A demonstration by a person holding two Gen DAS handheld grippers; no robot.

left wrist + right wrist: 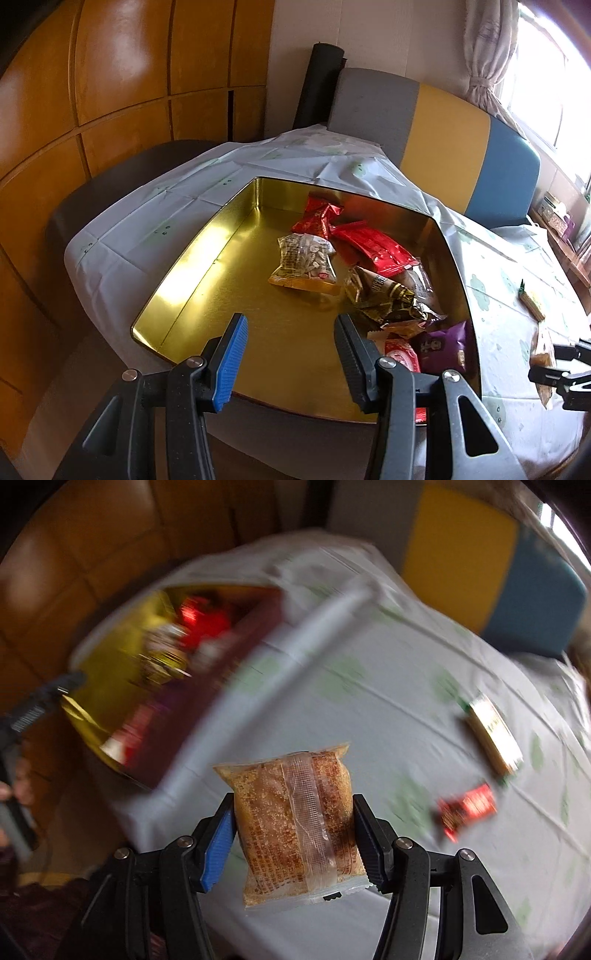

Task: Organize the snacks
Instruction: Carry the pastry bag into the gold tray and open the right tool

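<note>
In the left wrist view, the left gripper (290,350) is hanging over the near end of a gold tin (192,266) that fills the middle of the frame, its jaws spread with nothing between them. Several snacks are already lying in the tin, bunched toward its right side: a red packet (373,247), a clear bag of seeds (304,260), a dark gold wrapper (384,295) and a purple packet (445,347) at lower right. The left half of the tin is showing bare metal. At the right edge, the right gripper (561,369) is just showing.

In the right wrist view, blurred all around, the right gripper (293,834) is pinching a clear packet of brown crumbly snack (295,819) at lower centre, above the white tablecloth (369,701). The tin is sitting at upper left. Two snacks are still lying on the cloth at right: a pale yellow packet (495,734) and a small red packet (467,806). By my reckoning, the sorting is well over halfway, with the held packet and those two left to go in.
</note>
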